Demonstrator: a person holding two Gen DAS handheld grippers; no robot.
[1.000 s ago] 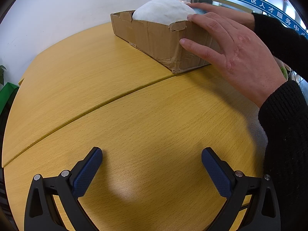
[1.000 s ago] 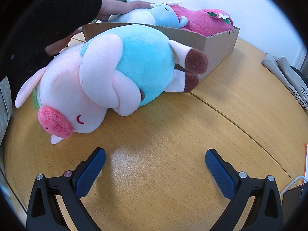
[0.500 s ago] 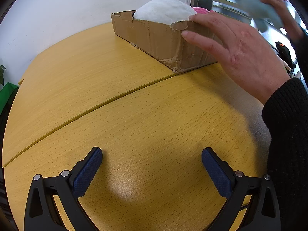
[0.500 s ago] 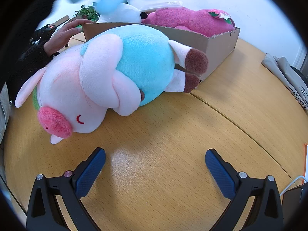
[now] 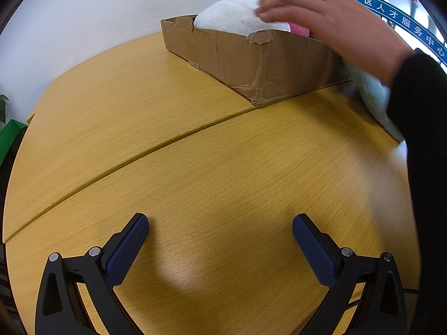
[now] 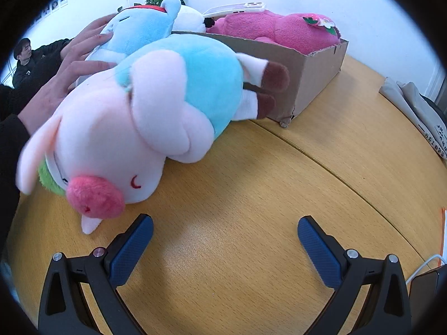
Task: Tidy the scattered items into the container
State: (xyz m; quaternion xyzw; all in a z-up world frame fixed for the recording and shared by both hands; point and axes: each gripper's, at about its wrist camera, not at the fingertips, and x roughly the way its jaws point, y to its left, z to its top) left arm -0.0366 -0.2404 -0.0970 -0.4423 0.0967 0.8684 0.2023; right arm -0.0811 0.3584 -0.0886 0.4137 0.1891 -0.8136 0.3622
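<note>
A cardboard box (image 5: pixel 251 58) (image 6: pixel 313 69) stands at the far side of the wooden table. It holds a white plush (image 5: pixel 232 16) and a pink plush (image 6: pixel 279 30). A pink-and-blue pig plush (image 6: pixel 145 117) lies on the table against the box's side. A light blue plush (image 6: pixel 139 30) rests behind the pig at the box's end, with a person's hands (image 6: pixel 72 64) on both toys. Both my left gripper (image 5: pixel 220 237) and my right gripper (image 6: pixel 225 237) stand open over bare table, nothing between their fingers.
A person's hand (image 5: pixel 329 25) and black sleeve (image 5: pixel 419 139) reach over the box on the right of the left wrist view. A white phone (image 6: pixel 237 8) lies on the pink plush. Folded grey cloth (image 6: pixel 413 103) sits at the table's right edge. Another person sits at far left.
The light blue plush, held up in the air before, now rests beside the box behind the pig. The hands shifted onto the toys and the pig moved slightly nearer. Neither gripper moved.
</note>
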